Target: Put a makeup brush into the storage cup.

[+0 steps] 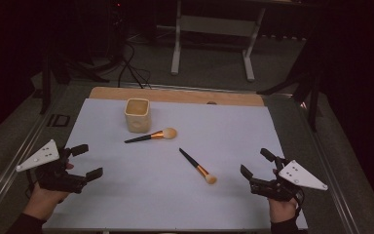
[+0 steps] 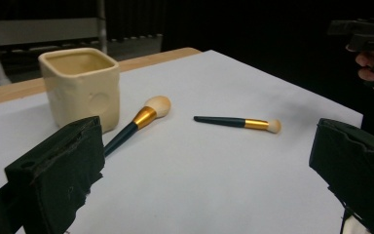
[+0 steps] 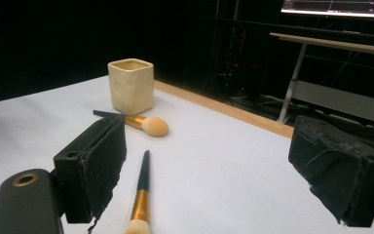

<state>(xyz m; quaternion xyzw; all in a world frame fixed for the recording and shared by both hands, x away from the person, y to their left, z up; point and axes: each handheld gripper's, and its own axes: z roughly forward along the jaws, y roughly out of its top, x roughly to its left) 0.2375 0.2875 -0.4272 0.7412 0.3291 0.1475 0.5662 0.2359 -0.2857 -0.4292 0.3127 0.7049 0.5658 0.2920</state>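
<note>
Brushes: larger (image 1: 151, 136) beside cream cup (image 1: 137, 115), smaller (image 1: 197, 166) mid-table; dark handles, gold ferrules. Left claw (image 1: 86, 162), right claw (image 1: 256, 163) wide, empty.

The left claw (image 1: 90, 161) and right claw (image 1: 256, 162) are black tools, each topped by a grey three-cornered plate with small dark dots. Their jaws carry rough black pads (image 2: 63, 170). Dark sleeves cover both wrists.
</note>
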